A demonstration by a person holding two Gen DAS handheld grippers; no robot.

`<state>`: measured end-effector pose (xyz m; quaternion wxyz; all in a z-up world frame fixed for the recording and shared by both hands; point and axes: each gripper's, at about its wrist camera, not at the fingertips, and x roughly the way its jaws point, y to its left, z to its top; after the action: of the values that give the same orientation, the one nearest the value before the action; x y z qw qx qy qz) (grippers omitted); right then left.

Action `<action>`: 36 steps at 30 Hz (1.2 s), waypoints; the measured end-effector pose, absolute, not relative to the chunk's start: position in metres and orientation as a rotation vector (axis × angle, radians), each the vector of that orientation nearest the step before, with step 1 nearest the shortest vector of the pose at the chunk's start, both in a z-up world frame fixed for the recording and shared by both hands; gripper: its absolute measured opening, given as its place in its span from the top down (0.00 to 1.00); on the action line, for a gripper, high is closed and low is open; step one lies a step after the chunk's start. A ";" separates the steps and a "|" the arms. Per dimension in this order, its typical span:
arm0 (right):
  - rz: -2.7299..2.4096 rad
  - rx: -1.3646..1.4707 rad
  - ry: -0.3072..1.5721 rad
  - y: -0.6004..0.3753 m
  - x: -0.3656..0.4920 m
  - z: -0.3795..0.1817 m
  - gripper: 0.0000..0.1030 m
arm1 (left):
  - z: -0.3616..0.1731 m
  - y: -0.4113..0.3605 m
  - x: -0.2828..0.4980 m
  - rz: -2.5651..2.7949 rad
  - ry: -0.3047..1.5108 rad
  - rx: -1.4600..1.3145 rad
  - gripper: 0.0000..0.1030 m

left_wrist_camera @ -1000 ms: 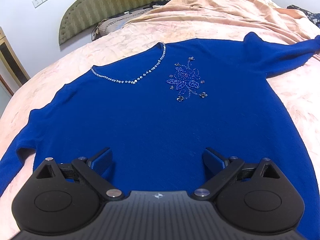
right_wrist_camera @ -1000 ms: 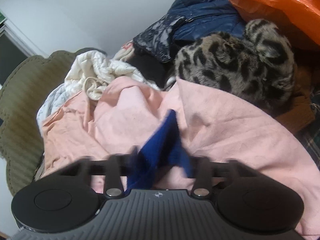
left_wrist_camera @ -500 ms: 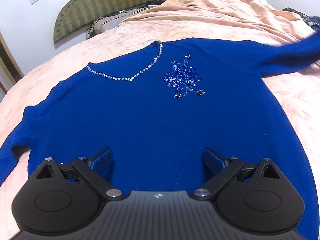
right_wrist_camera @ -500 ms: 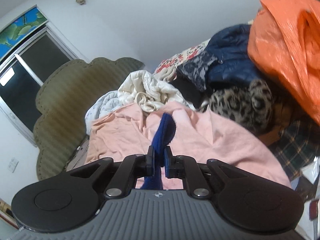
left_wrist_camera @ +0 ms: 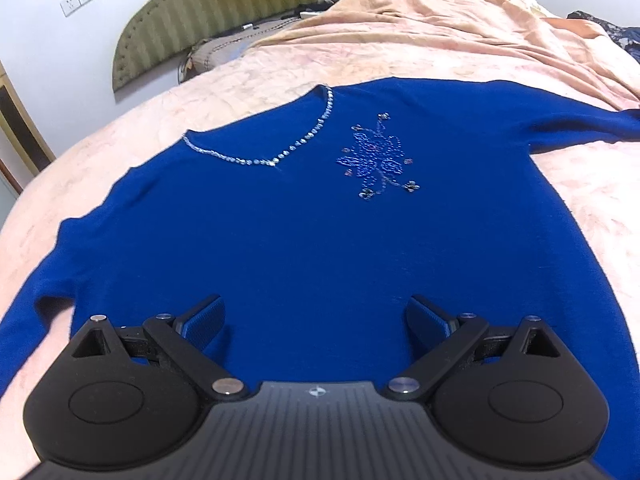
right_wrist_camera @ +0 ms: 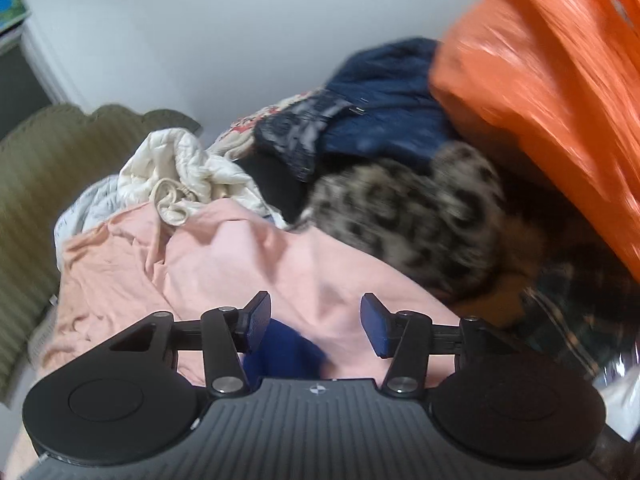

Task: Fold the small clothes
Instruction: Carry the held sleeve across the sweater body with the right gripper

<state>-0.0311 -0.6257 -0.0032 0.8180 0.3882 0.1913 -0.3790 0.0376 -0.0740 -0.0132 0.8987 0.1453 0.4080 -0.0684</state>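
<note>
A royal-blue sweater (left_wrist_camera: 304,240) with a beaded V-neck and a beaded flower lies spread flat, front up, on a pink bedspread (left_wrist_camera: 400,52). Its right sleeve (left_wrist_camera: 592,124) stretches out to the right. My left gripper (left_wrist_camera: 316,320) is open and empty, hovering over the sweater's lower body. My right gripper (right_wrist_camera: 316,326) is open. The blue sleeve end (right_wrist_camera: 284,350) lies just below and between its fingers on the pink cover, not held.
A pile of clothes sits at the bed's far end: a cream garment (right_wrist_camera: 180,176), a navy jacket (right_wrist_camera: 380,100), a leopard-print piece (right_wrist_camera: 408,216) and an orange plastic bag (right_wrist_camera: 552,92). An olive striped headboard (left_wrist_camera: 224,4) stands against the white wall.
My right gripper was shut on the blue sleeve half a second ago; it has opened and the sleeve has dropped onto the cover. The sleeve now lies straighter out to the right.
</note>
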 end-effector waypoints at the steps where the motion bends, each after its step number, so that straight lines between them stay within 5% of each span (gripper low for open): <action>1: -0.784 0.844 0.422 -0.626 -0.034 -0.009 0.48 | -0.014 -0.075 0.037 -0.145 0.848 0.299 0.05; 6: -0.682 0.857 0.516 -0.619 -0.018 -0.031 0.48 | -0.014 -0.081 0.034 -0.139 0.844 0.322 0.05; 8: -0.690 0.834 0.513 -0.612 -0.011 -0.035 0.61 | -0.011 -0.082 0.033 -0.138 0.840 0.328 0.05; 9: -0.694 0.834 0.519 -0.611 -0.008 -0.038 0.82 | -0.009 -0.081 0.033 -0.137 0.835 0.328 0.05; 10: -0.690 0.850 0.525 -0.610 -0.006 -0.040 0.92 | -0.008 -0.081 0.032 -0.135 0.830 0.327 0.05; 19: -0.860 0.625 0.328 -0.595 -0.048 0.049 0.93 | 0.007 -0.058 0.031 -0.093 0.805 0.283 0.05; 23: -0.865 0.417 0.388 -0.560 -0.035 0.077 0.93 | 0.006 -0.046 0.030 -0.089 0.811 0.262 0.05; 36: -0.350 0.297 0.475 -0.360 0.057 0.066 0.93 | -0.009 -0.005 0.037 -0.013 0.847 0.224 0.05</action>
<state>0.0571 -0.3603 0.0662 0.9459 0.1457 0.2333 -0.1721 0.0370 -0.0050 -0.0091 0.9054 0.1085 0.4103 -0.0061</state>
